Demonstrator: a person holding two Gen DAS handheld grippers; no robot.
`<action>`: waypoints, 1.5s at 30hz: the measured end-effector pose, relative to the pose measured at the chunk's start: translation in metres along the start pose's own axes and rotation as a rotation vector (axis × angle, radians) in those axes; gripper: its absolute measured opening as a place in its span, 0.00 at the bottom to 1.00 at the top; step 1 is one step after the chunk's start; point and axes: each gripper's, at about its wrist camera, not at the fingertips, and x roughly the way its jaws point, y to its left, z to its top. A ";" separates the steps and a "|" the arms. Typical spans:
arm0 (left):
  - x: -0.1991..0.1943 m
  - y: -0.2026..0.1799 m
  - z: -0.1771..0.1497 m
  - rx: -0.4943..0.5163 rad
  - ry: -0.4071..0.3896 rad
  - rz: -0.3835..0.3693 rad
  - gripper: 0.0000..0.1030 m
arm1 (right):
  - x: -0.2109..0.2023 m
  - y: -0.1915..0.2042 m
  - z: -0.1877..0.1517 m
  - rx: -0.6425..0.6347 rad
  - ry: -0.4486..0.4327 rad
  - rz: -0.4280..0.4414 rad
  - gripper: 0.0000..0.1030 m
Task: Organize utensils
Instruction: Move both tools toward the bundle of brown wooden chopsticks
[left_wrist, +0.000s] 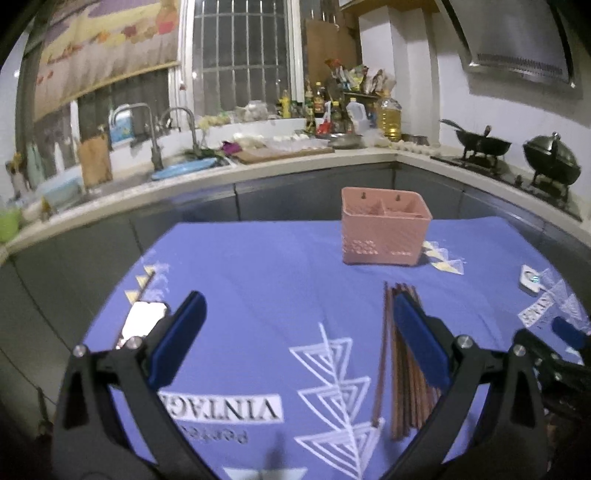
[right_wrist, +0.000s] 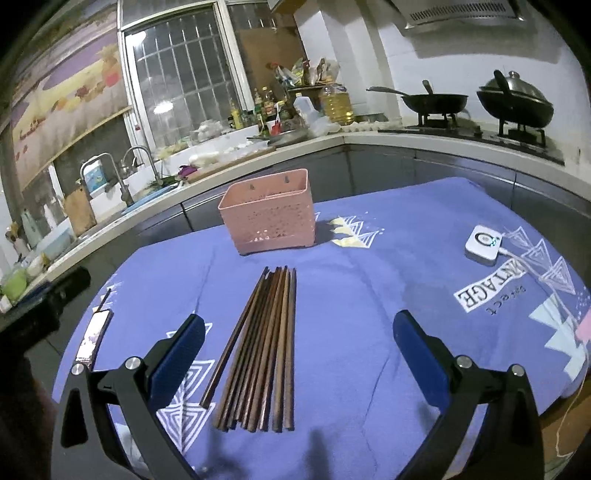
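Note:
Several brown wooden chopsticks lie side by side on the blue cloth, pointing toward a pink perforated utensil holder that stands upright farther back. My right gripper is open and empty, hovering above the near ends of the chopsticks. In the left wrist view the chopsticks lie partly behind the right finger, and the pink holder stands beyond them. My left gripper is open and empty above the cloth, left of the chopsticks. The right gripper's blue tip shows at the right edge.
A phone lies at the table's left edge, also seen in the left wrist view. A small white device with a cable lies at the right. Behind the table runs a kitchen counter with a sink, bottles and woks.

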 end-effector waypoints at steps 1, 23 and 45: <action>0.002 0.001 0.005 -0.001 -0.002 0.002 0.94 | 0.000 0.001 0.003 -0.005 -0.007 0.005 0.97; 0.033 -0.015 0.042 0.028 0.039 0.025 0.94 | -0.001 0.021 0.045 -0.042 -0.103 0.089 0.86; 0.041 -0.028 0.027 0.062 0.080 0.023 0.94 | 0.007 0.011 0.037 -0.025 -0.070 0.087 0.84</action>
